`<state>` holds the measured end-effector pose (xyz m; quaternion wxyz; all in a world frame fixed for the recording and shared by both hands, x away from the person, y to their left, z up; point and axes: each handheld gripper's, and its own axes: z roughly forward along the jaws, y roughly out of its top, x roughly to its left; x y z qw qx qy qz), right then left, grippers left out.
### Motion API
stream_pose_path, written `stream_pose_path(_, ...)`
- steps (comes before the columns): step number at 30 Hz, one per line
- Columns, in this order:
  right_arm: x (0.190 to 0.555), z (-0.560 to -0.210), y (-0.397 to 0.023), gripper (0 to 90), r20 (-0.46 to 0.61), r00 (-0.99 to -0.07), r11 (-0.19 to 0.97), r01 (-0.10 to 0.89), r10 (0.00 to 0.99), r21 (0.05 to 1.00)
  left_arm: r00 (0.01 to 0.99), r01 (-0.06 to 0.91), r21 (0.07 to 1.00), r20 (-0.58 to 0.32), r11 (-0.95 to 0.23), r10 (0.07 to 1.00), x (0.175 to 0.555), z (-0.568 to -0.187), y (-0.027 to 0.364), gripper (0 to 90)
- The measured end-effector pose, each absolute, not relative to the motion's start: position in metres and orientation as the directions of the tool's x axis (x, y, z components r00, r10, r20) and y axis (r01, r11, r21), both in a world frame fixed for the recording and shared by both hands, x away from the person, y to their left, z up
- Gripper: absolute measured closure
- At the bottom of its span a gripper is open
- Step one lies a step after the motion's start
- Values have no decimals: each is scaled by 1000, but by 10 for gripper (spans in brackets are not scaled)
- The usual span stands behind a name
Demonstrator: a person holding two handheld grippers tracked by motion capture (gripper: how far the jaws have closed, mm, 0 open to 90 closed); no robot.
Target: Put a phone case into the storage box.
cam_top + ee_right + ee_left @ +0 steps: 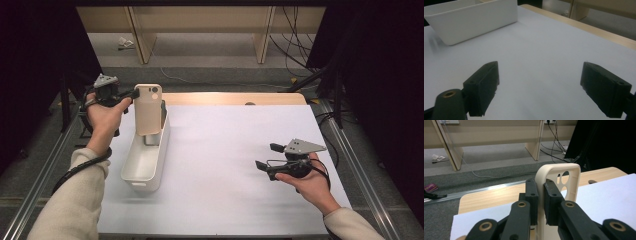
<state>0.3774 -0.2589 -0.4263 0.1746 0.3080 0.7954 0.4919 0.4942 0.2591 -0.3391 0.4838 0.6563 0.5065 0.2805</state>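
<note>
Lab: railed test table (pixel 235 150), floor cables (pixel 292 45)

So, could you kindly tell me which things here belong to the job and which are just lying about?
In use:
- phone case, clamped by the left gripper
- white bin beneath it

Not in use:
- right gripper, open over the white sheet
- cables on the floor

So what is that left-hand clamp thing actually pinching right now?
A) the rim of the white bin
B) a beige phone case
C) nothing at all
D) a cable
B: the left gripper has its jaws shut on the side wall of the beige phone case, held upright over the white bin; its camera cutouts show.
</note>
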Motion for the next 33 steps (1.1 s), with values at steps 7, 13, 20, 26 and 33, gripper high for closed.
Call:
stream_pose_path(7, 378, -427, -259, 164, 25, -750, 329, 319, 661, 889, 305, 403, 915, -128, -6, 944, 500, -350, 263, 826)
stream_pose_path(13, 377, -427, -259, 164, 26, -750, 328, 319, 661, 889, 304, 410, 912, -126, -10, 944, 502, -353, 261, 827)
stream_pose_path(20, 378, -427, -259, 165, 24, -751, 330, 318, 659, 889, 297, 415, 910, -124, -11, 947, 505, -358, 259, 826)
stream_pose_path(26, 378, -427, -258, 167, 24, -752, 332, 319, 659, 888, 289, 440, 898, -135, -6, 948, 507, -369, 257, 825)
stream_pose_path(33, 378, -427, -258, 167, 24, -753, 332, 318, 658, 888, 280, 460, 888, -151, 6, 948, 510, -381, 257, 824)
